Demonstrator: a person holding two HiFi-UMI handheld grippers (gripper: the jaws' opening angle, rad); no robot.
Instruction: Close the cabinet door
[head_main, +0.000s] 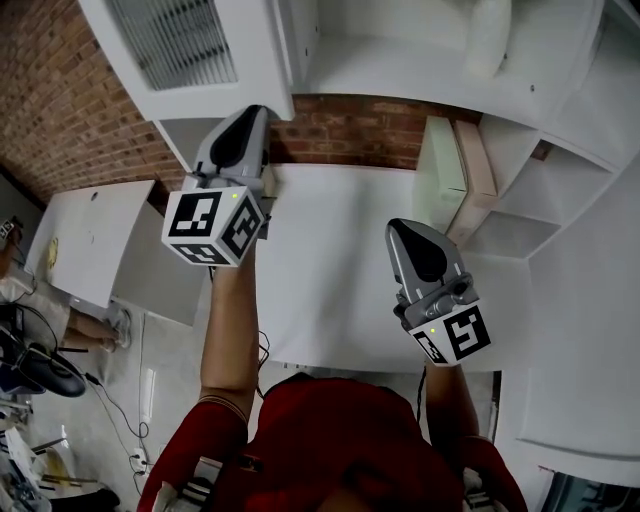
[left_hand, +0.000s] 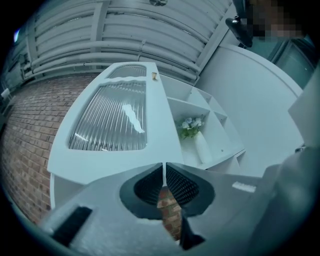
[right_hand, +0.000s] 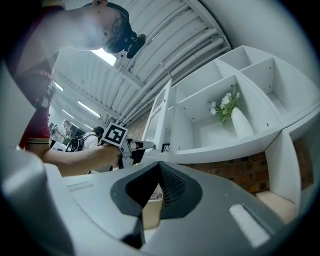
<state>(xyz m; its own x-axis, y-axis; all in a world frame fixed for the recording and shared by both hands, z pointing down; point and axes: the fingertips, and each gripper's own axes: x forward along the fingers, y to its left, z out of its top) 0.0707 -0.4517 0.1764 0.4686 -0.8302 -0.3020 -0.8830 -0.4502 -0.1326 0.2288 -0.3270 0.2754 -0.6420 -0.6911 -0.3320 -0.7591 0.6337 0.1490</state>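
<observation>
The white cabinet door (head_main: 255, 60), with a ribbed glass pane, stands swung open at the upper left of the head view. In the left gripper view the door (left_hand: 112, 150) fills the middle, seen face-on. My left gripper (head_main: 252, 112) is raised to the door's lower edge, and its tips (left_hand: 163, 166) lie right at that edge with the jaws shut and nothing between them. The right gripper view shows the door (right_hand: 161, 112) edge-on, with the left gripper (right_hand: 144, 145) pointing at its bottom corner. My right gripper (head_main: 403, 228) hovers over the table, shut and empty (right_hand: 160, 167).
The open cabinet (head_main: 400, 65) has several white shelf compartments; a white vase of flowers (right_hand: 239, 122) stands in one. A beige box (head_main: 472, 165) stands on the white table (head_main: 340, 300) against the brick wall (head_main: 350, 130). People and clutter are at the far left.
</observation>
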